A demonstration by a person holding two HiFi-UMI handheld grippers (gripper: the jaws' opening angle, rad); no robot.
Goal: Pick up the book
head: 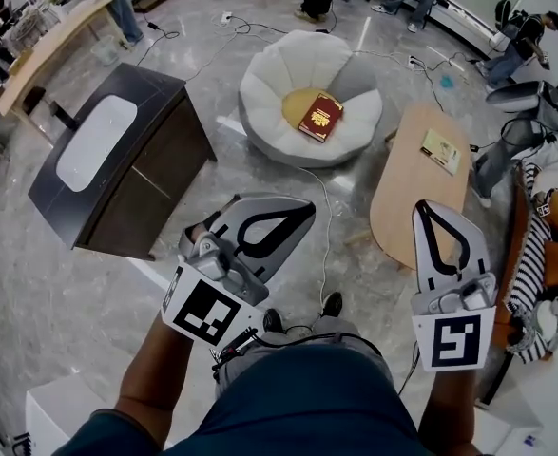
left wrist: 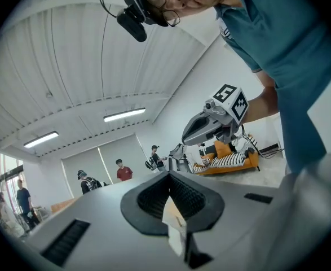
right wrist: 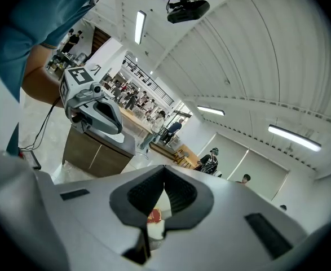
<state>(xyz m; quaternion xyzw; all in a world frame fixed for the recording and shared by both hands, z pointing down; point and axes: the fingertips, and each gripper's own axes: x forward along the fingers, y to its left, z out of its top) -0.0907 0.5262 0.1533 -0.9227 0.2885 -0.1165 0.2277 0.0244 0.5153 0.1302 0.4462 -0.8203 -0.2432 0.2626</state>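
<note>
Your left gripper (head: pixel 294 215) and right gripper (head: pixel 431 213) are both closed and empty. The red book (head: pixel 321 117) lies flat in the yellow centre of the white cushion (head: pixel 269 84). It's probably stiff, light and slick-covered: pinch its near edge, where the padding yields.

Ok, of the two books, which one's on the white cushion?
The dark red book, lying in the yellow centre of the white cushion. The other, a pale cream book, lies on the oval wooden table.

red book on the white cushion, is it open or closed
Closed: the red book lies flat, cover up, in the middle of the white flower-shaped cushion, and no pages show.
</note>
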